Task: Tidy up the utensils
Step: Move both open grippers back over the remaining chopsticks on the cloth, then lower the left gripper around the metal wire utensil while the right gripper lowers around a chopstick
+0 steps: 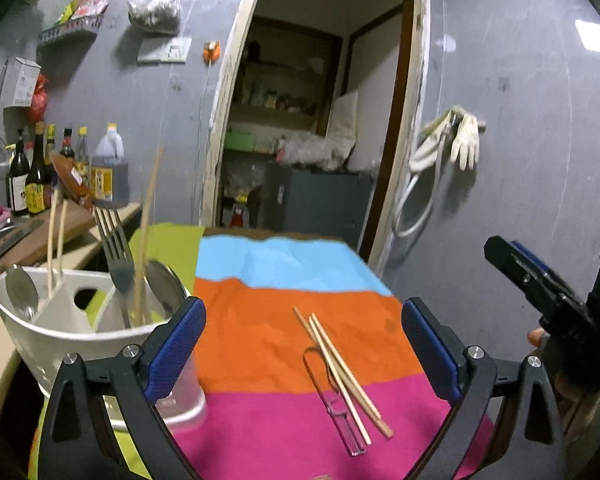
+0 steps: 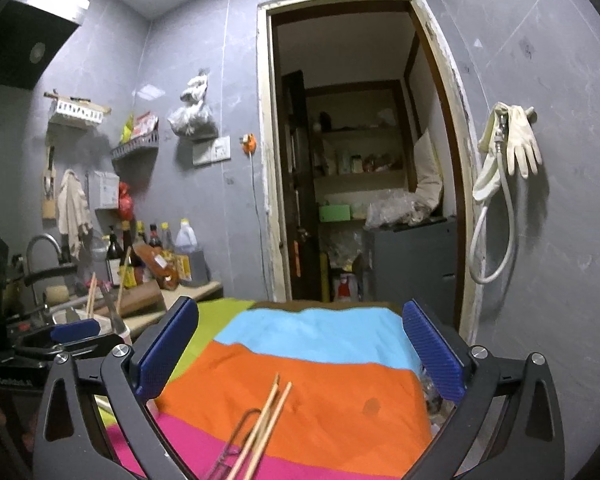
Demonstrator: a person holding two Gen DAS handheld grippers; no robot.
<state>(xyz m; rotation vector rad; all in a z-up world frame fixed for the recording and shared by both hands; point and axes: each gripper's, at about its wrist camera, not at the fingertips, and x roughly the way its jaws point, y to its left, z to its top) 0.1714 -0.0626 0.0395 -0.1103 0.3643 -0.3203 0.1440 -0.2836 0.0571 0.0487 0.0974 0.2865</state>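
Observation:
A white utensil holder (image 1: 40,320) stands at the left and holds two spoons, a dark fork (image 1: 116,240) and several chopsticks, one of them blurred. Three wooden chopsticks (image 1: 340,364) lie loose on the striped cloth (image 1: 260,340), beside a clear plastic utensil (image 1: 332,396). My left gripper (image 1: 304,344) is open and empty, right of the holder and short of the chopsticks. My right gripper (image 2: 300,350) is open and empty too, with the chopsticks (image 2: 264,428) and the clear utensil (image 2: 236,436) low between its fingers. Each gripper shows at the edge of the other's view.
A clear plastic cup (image 1: 184,396) stands by the holder, under my left finger. Sauce bottles (image 1: 40,176) and a cutting board line the counter at the left, with a sink tap (image 2: 40,248) behind. An open doorway (image 2: 352,160) lies beyond the table.

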